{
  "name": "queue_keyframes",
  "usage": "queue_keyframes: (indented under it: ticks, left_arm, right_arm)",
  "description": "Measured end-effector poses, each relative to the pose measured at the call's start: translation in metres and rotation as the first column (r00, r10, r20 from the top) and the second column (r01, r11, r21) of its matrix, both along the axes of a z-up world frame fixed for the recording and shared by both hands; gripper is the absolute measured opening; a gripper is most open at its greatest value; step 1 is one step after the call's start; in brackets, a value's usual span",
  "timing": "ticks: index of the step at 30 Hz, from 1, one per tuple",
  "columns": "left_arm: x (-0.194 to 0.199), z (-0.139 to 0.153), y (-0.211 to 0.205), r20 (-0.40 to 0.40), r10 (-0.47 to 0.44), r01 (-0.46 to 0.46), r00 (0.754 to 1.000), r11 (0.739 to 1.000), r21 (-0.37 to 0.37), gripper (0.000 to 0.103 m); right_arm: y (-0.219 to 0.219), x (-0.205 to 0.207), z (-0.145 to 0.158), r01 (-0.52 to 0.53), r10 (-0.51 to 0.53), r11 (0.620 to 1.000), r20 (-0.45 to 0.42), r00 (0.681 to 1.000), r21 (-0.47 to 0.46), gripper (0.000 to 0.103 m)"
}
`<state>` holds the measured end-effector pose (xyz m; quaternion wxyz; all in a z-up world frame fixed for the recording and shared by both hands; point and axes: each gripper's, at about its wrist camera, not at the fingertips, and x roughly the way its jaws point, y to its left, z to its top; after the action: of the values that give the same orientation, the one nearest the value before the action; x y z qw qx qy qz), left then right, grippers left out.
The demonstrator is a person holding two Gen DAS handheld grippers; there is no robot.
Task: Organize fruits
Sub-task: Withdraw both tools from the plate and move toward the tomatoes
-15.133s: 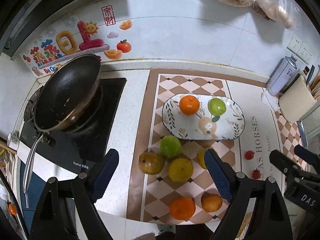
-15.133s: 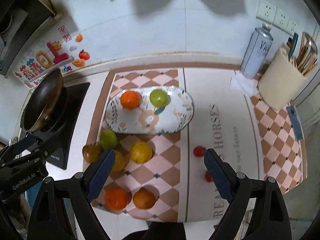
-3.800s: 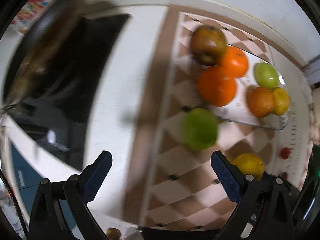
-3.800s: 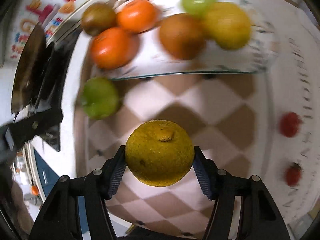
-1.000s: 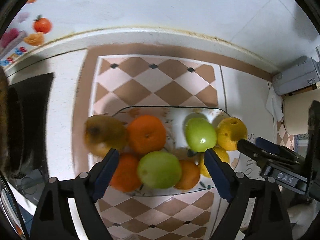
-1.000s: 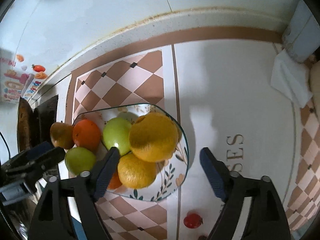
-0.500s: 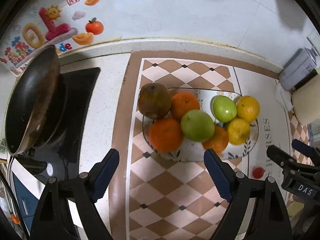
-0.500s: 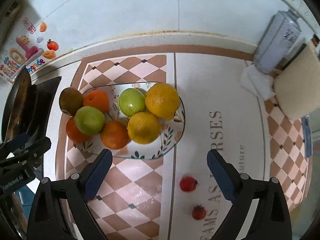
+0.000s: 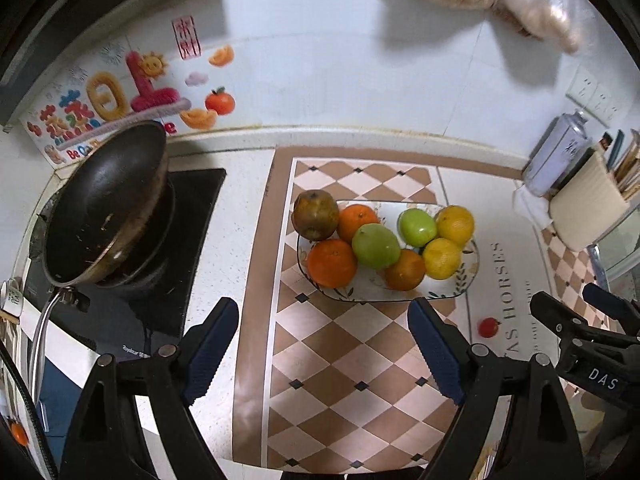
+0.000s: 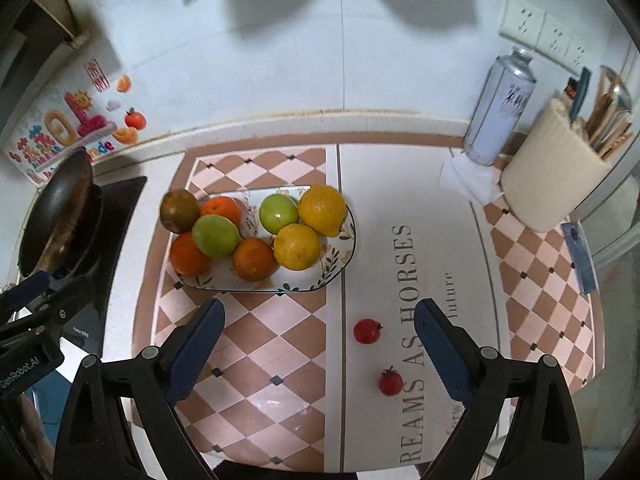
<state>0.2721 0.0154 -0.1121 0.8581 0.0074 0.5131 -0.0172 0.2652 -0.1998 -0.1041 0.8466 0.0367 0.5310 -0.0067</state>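
Eight fruits (image 10: 256,232) crowd together on the plate (image 10: 348,248), which sits on the mat (image 10: 280,344) on the tabletop (image 9: 248,208). The frying pan (image 9: 104,204) lies left; two cherry tomatoes (image 10: 367,331) lie right, in front.

A white plate (image 10: 344,254) with leaf print carries orange, green, yellow and brownish fruits (image 10: 256,232) on a tan-and-cream checkered mat (image 10: 280,340), with two red cherry tomatoes (image 10: 367,331) at its 4 o'clock on the white lettered panel.

White tiled wall (image 10: 280,60), wall sockets (image 10: 540,32), checkered counter mat (image 10: 280,340)
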Motion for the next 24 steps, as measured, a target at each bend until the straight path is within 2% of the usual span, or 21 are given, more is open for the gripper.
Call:
queue_keyframes:
  ticks: [8, 14, 24]
  left_arm:
    - [-0.04, 0.036, -0.003, 0.09, -0.023, 0.023, 0.996, 1.0, 0.005, 0.086]
    - [-0.065, 0.053, -0.001, 0.122, -0.038, 0.039, 0.992, 0.999, -0.008, 0.086]
    - [-0.093, 0.072, 0.001, 0.168, -0.049, 0.053, 0.985, 0.998, -0.021, 0.086]
  right_arm:
    - [0.005, -0.05, 0.043, -0.01, 0.011, 1.0, 0.092, 0.996, -0.013, 0.098]
    - [0.003, -0.076, 0.071, 0.008, -0.007, 1.0, 0.152, 0.988, -0.006, 0.098]
    - [0.011, -0.109, 0.098, 0.016, -0.014, 1.0, 0.209, 0.978, -0.008, 0.098]
